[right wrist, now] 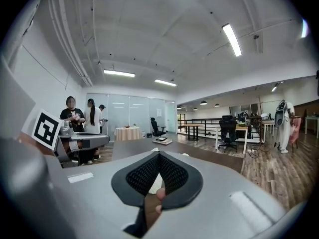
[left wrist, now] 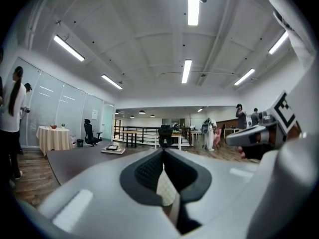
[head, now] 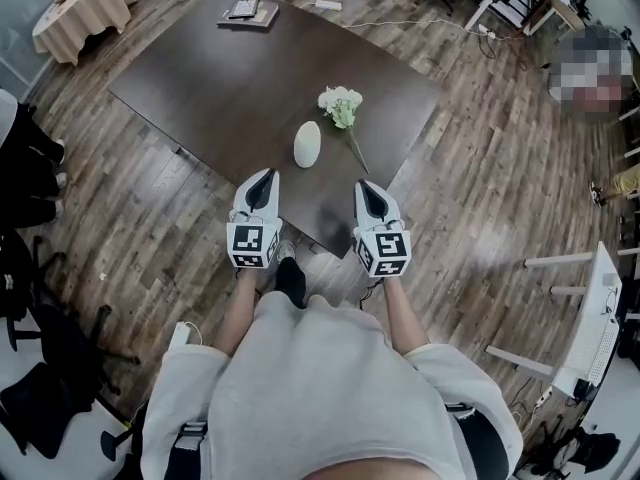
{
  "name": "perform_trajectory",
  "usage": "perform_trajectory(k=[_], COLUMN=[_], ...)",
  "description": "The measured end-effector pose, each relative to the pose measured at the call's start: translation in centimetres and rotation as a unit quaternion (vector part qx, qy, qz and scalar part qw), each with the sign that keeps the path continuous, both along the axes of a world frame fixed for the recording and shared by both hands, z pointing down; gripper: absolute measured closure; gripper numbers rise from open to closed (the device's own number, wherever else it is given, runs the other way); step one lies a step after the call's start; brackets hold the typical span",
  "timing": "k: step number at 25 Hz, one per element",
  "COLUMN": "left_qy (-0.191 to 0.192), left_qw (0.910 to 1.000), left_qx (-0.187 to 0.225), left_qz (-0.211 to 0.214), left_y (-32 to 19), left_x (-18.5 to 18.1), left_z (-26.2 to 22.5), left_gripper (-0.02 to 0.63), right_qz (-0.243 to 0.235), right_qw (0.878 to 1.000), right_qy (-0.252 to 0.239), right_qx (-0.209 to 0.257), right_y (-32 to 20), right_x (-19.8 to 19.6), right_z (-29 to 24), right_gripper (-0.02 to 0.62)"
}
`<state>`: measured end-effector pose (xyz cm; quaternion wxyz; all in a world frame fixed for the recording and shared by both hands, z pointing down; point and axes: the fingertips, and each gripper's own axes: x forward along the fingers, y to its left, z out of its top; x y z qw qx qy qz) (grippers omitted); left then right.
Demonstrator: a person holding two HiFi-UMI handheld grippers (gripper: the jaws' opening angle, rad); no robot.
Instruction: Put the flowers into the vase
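A white egg-shaped vase stands near the front edge of the dark brown table. Just behind and to its right lies a bunch of white flowers, its green stem pointing toward the table's front corner. My left gripper hovers at the table edge, in front of and left of the vase, shut and empty. My right gripper is level with it on the right, below the stem's end, also shut and empty. In the left gripper view the jaws meet, and in the right gripper view likewise.
A stack of books lies at the table's far corner. A round table with a cream cloth stands at the far left. People stand at the left. Desks and office chairs fill the room beyond; a white desk is at my right.
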<state>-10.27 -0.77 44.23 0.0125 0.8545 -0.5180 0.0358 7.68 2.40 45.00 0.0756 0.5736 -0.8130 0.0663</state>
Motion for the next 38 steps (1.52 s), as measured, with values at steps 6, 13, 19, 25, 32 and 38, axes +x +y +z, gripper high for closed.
perform_trajectory(k=[6,13,19,25,32,38], left_qy=[0.003,0.009,0.008,-0.001,-0.014,-0.021], left_qw=[1.0000,0.9997,0.9992,0.9997,0.9980,0.9945], left_qx=[0.006,0.004,-0.012,-0.024,-0.047,-0.084], left_qz=[0.004,0.023,0.038,0.010,-0.039,-0.058], left_y=[-6.3,-12.0,-14.3,-14.9,-14.8,-15.1], left_x=[-2.5,-3.2,-1.8,-0.3,0.7,0.6], left_z=[-1.1,-0.9,0.5,1.3,2.9,5.8], left_gripper=[0.595,0.595,0.595,0.595,0.595,0.595], right_qz=[0.008,0.038,0.056,0.052,0.002,-0.018], right_qw=[1.000,0.999,0.998,0.999,0.999,0.998], right_qy=[0.009,0.022,0.023,0.011,0.001,0.009], right_qx=[0.011,0.023,0.012,-0.008,-0.037,-0.063], right_y=[-6.3,-11.9,-13.3,-14.1,-16.6,-18.6], right_x=[-1.6,-1.1,0.4,3.1,5.0,5.7], right_z=[-1.8,-3.5,-2.4,-0.7,1.7,4.0], right_gripper=[0.597,0.597,0.597,0.598,0.597,0.597])
